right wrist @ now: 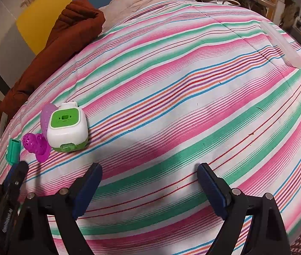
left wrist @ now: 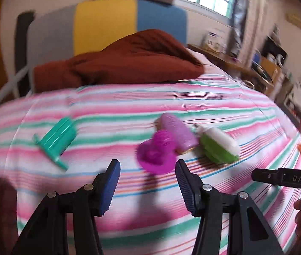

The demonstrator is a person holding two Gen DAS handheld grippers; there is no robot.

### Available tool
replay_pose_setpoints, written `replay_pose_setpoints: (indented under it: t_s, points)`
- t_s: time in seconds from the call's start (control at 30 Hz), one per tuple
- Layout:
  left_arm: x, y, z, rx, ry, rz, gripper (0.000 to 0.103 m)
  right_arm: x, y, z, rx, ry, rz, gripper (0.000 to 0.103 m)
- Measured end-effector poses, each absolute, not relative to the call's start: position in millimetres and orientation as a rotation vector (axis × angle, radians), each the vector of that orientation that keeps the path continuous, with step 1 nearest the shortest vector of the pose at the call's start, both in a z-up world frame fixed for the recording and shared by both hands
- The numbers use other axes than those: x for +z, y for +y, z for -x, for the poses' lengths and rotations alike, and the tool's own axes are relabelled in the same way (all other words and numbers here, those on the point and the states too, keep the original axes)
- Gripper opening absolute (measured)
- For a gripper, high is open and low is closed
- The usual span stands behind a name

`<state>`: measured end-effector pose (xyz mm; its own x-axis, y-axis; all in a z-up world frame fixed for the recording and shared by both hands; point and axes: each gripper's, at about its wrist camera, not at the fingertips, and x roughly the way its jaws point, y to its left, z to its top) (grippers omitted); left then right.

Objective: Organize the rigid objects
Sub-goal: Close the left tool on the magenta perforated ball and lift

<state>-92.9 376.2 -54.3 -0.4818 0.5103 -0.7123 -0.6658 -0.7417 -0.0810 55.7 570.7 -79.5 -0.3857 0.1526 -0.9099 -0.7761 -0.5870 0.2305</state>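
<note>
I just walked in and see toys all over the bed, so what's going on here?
A person holding a gripper in each hand is sorting small plastic things on a striped bedspread. The left gripper is open, just short of a magenta toy, which lies by a purple piece and a green-and-white box. A teal piece lies apart. The right gripper is open over bare cloth. Nothing is held.

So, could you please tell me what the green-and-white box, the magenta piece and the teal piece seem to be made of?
Green-and-white box: looks like moulded hard plastic, glossy, with highlights on its rounded corners.
Magenta piece: probably translucent plastic; light glows through its perforated dome.
Teal piece: seemingly opaque ribbed plastic, rather matte, though blur leaves the finish uncertain.
</note>
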Motion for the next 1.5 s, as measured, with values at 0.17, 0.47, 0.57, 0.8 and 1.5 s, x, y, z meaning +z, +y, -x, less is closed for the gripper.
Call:
replay_pose_setpoints:
  t_s: [0.17, 0.47, 0.57, 0.8, 1.5]
  points:
    - [-55, 407, 103, 2.240, 0.341, 0.932, 0.055, -81, 571, -53, 2.017, 0.889, 1.231, 0.094]
    - [-67, 402, 116, 2.229, 0.277, 0.977, 0.032, -82, 570, -51, 2.016, 0.876, 1.236, 0.095]
    - [-67, 394, 109, 2.226, 0.297, 0.962, 0.032, -81, 569, -53, 2.019, 0.870, 1.238, 0.095]
    - [-67, 367, 88, 2.244, 0.330, 0.931, 0.032, -85, 568, -45, 2.023, 0.862, 1.239, 0.095]
    - [-73, 284, 57, 2.293, 0.236, 0.913, 0.032, -38, 549, -26, 2.336, 0.963, 1.064, 0.091]
